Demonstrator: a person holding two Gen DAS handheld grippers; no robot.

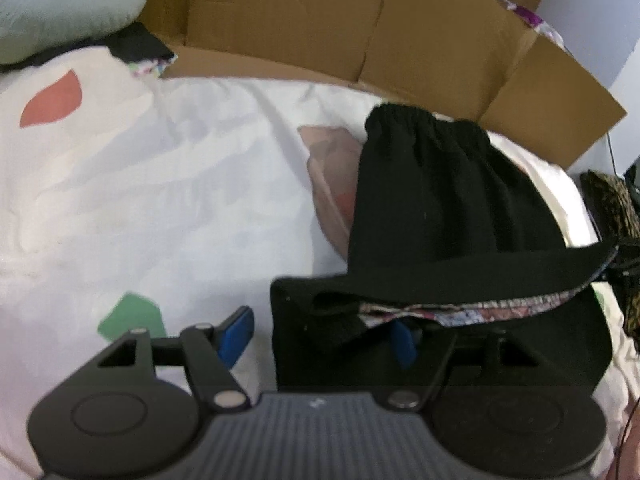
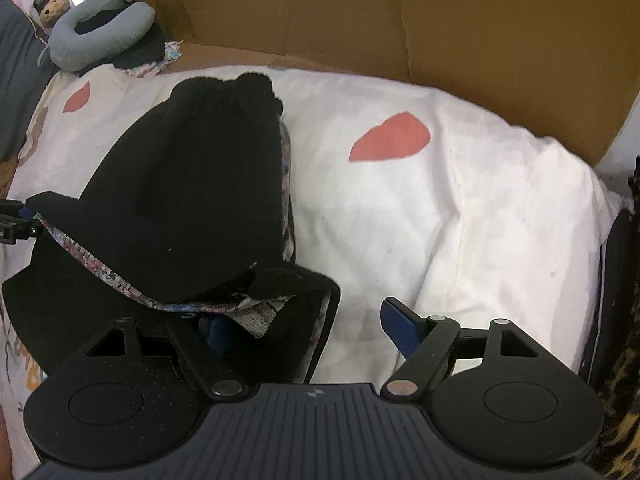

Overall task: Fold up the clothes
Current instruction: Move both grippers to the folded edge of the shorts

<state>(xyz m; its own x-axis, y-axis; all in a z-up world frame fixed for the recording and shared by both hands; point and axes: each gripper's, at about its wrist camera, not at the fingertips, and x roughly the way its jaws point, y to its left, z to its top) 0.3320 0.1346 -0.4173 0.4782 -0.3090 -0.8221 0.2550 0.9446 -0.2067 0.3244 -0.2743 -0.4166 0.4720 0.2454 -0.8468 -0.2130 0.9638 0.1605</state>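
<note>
A black garment (image 1: 440, 208) with a patterned lining lies on a white bedsheet (image 1: 160, 200), its gathered waistband at the far end. The near hem is raised and stretched taut between the two grippers. My left gripper (image 1: 320, 338) is open wide: its left fingertip (image 1: 236, 336) is over bare sheet, and its right one is tucked under the raised hem. In the right wrist view the garment (image 2: 192, 176) fills the left half. My right gripper (image 2: 308, 334) is also open, with the left fingertip (image 2: 216, 336) under the hem and the right one over the sheet (image 2: 440, 220).
Flattened cardboard (image 1: 300, 20) stands along the far edge of the bed. A grey neck pillow (image 2: 100, 36) and a toy bear (image 2: 50, 6) lie at the far left corner. Leopard-print fabric (image 2: 616, 420) hangs at the right edge.
</note>
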